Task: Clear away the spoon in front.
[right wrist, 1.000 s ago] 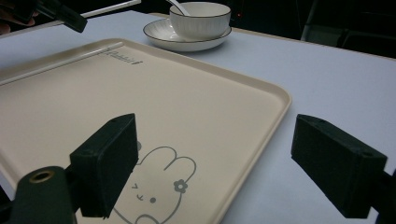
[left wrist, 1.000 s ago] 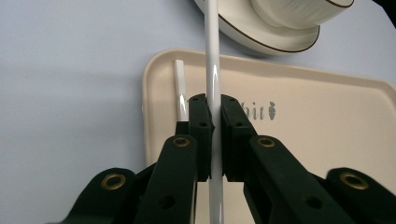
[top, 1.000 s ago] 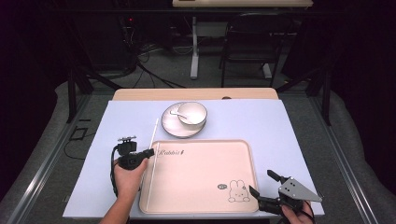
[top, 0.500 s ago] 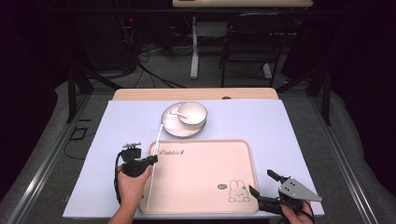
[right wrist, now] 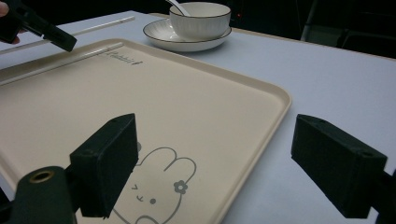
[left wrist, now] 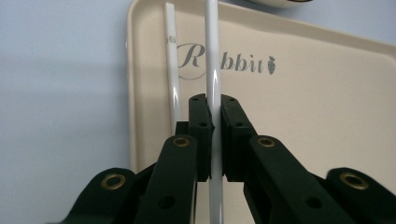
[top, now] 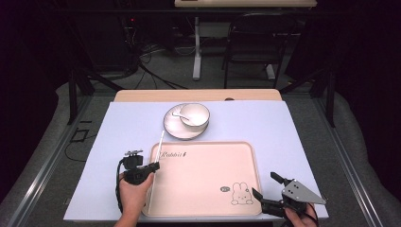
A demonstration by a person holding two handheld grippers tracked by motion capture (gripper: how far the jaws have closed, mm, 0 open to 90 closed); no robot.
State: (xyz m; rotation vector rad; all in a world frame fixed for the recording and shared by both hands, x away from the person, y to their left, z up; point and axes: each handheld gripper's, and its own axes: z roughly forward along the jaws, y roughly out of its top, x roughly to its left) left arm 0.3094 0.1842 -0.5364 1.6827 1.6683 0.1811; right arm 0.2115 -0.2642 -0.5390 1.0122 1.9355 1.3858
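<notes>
Gripping one long white chopstick (left wrist: 213, 70) between its two black jaws, the left gripper (top: 152, 166) hangs over the left edge of the single beige rectangular plastic tray (top: 208, 198), which carries a "Rabbit" word and a small rabbit drawing. In the left gripper view the pads are clenched on this stick partway along its length, with the stick running straight ahead over the tray's near corner. A second white chopstick (left wrist: 173, 74) lies just beside it to the left, resting inside the tray along the rim; the two make a pair, near each other but apart. The right gripper (top: 267, 191) sits at the tray's lower right corner with its jaws released and spread wide, nothing between them, the rabbit drawing just below them in the right gripper view. Beyond the tray, on the pale blue table cover (top: 283, 127), stands one white plate (top: 177, 130) bearing one white bowl (top: 195, 114), and one white spoon (top: 179, 114) rests in the bowl.
</notes>
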